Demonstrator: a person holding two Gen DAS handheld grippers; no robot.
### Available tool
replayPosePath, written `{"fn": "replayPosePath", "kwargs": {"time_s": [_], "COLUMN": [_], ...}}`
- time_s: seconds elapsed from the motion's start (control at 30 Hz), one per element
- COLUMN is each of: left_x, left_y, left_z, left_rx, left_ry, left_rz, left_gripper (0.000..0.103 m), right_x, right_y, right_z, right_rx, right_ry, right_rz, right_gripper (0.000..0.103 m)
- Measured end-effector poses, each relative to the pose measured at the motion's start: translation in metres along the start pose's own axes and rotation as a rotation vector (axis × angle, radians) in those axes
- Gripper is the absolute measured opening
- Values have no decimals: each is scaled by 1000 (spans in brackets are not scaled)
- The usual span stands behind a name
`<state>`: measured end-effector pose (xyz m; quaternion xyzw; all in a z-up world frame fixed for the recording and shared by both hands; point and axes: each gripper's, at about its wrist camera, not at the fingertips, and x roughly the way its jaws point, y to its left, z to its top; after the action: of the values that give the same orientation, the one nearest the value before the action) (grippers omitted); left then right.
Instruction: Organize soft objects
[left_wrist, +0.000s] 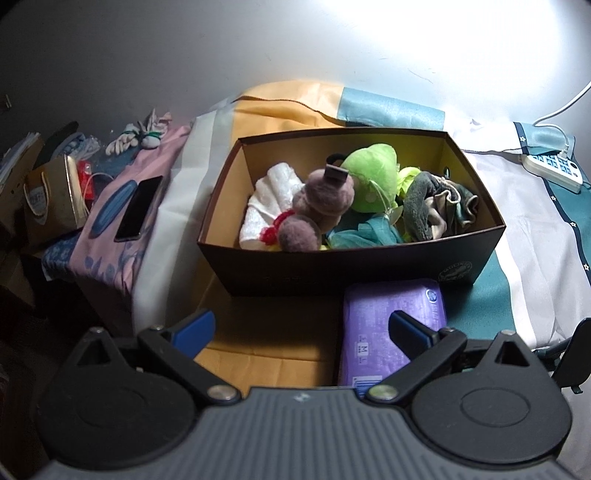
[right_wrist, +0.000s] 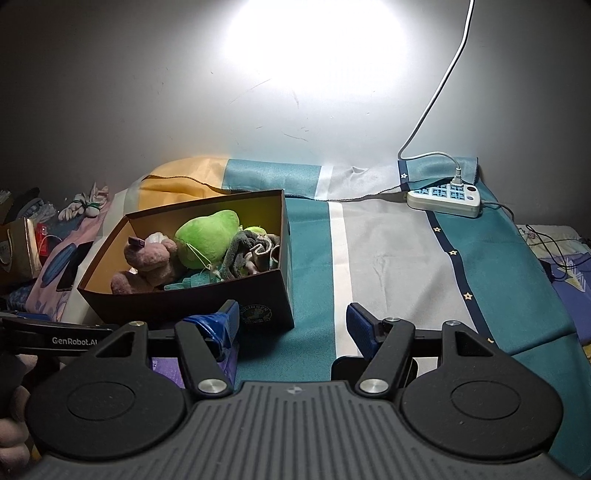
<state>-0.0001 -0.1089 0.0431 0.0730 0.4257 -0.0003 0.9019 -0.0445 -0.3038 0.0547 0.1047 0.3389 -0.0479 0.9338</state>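
Note:
A dark cardboard box (left_wrist: 354, 266) stands on the cloth-covered table and holds soft things: a mauve plush toy (left_wrist: 325, 199), a green plush (left_wrist: 373, 177), a white towel (left_wrist: 273, 195), a grey cloth (left_wrist: 432, 206) and a teal mesh puff (left_wrist: 365, 232). A purple soft pack (left_wrist: 376, 332) lies in front of the box. My left gripper (left_wrist: 301, 328) is open and empty, just before the box, its right finger over the pack. My right gripper (right_wrist: 291, 325) is open and empty, to the right of the box (right_wrist: 266, 306), above the teal cloth.
A black phone (left_wrist: 138, 208) lies on the pink cloth at the left. A paper bag (left_wrist: 51, 199) and a knotted white cloth (left_wrist: 140, 136) sit beyond it. A power strip (right_wrist: 445, 197) with a white cable lies at the back right. The wall is close behind.

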Motion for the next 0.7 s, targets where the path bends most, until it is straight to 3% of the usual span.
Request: {"fn": "replayPosePath", "kwargs": {"time_s": [0.27, 0.7], "left_x": [3, 4], "left_y": [4, 38], "left_z": [3, 19], "left_rx": [-6, -48], "left_ry": [-18, -81], "left_rz": [8, 111], "left_gripper": [100, 100], "right_x": [3, 25], "right_y": [4, 28], "right_z": [2, 17], "right_rx": [-5, -15], "right_ry": [2, 23], "right_rz": [-21, -118], "right_gripper": [50, 50]}}
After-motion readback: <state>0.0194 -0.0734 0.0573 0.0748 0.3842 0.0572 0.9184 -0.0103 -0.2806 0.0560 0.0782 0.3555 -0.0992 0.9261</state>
